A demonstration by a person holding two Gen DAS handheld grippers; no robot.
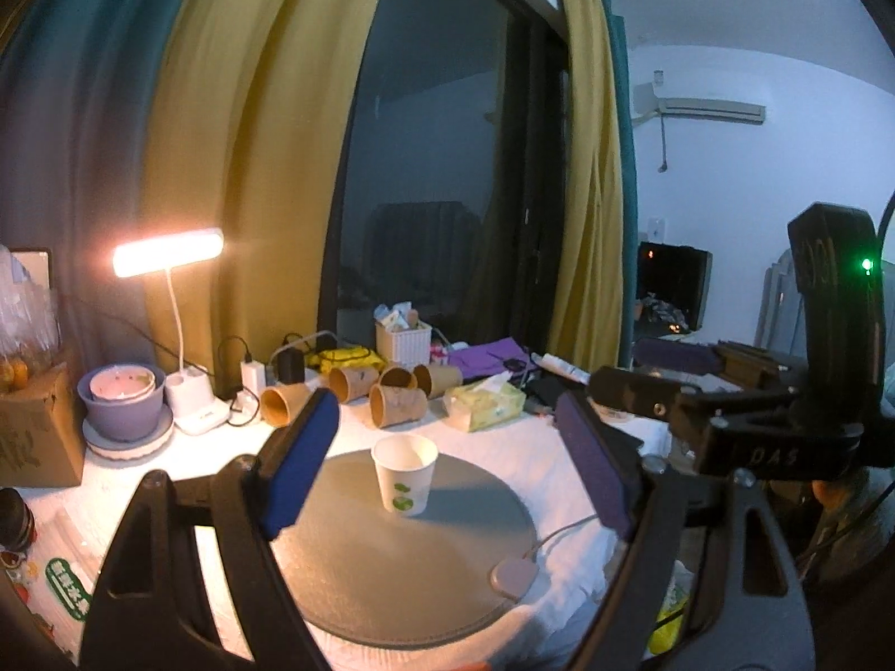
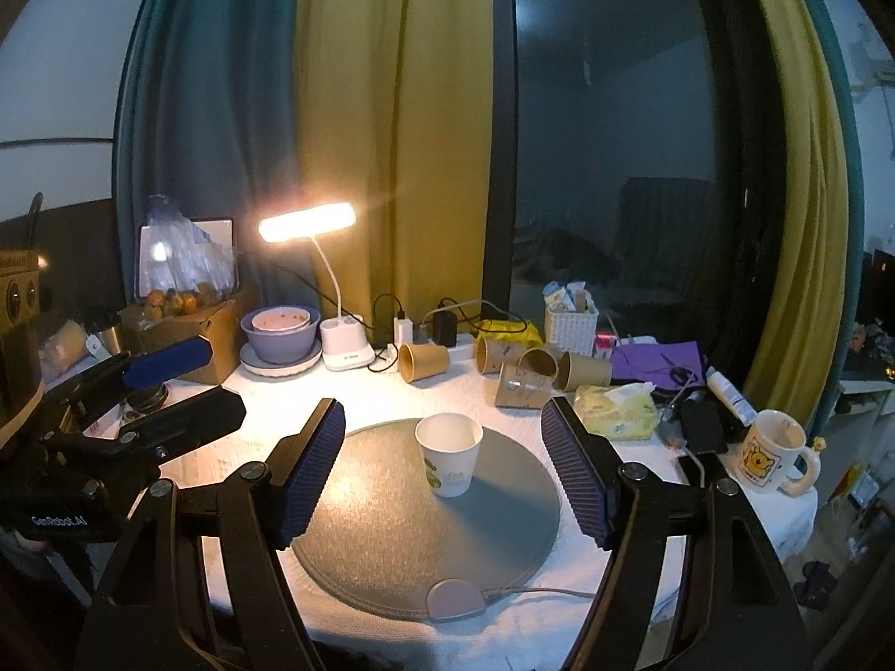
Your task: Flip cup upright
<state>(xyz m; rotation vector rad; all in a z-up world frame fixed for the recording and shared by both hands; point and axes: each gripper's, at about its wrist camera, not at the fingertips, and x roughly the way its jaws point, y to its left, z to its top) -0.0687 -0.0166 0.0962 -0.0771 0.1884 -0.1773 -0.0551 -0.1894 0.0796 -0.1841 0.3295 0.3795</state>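
Your white paper cup (image 2: 448,461) stands upright, mouth up, near the centre of the round grey mat (image 2: 363,548), so the flip looks done and you likely have only the retreat left (judgement, not observed). The left gripper (image 1: 447,469) has its jaws spread wide and holds nothing; the cup sits between and beyond its blue pads (image 1: 302,469), apart from both. The right gripper (image 2: 442,481) is likewise wide open and empty, with the cup framed in the gap, touching neither pad. Both tools hang back from the mat, prob. so that the cup has clearance on every side and a stray pad cannot knock it. The mat marks the work zone: the cup is the only item standing on it, and a pink-grey tab (image 2: 456,601) w/ a pale cable sits at its near edge. The desk lamp (image 2: 306,222) is lit and angled over the mat, which casts the cup's shadow toward the right side. Count, right wrist view: one white cup; five brown paper cups (image 2: 423,362) lying on their sides at the rear of the white-covered table (image 2: 643,537) (approx., as some overlap); one yellow tissue pack (image 2: 615,411); one bear-print mug (image 2: 775,450) at the right edge; one white basket (image 2: 571,327); one stack of bowls (image 2: 279,332). Keep both tools clear of the rear cups when you back out, since they would roll easily.
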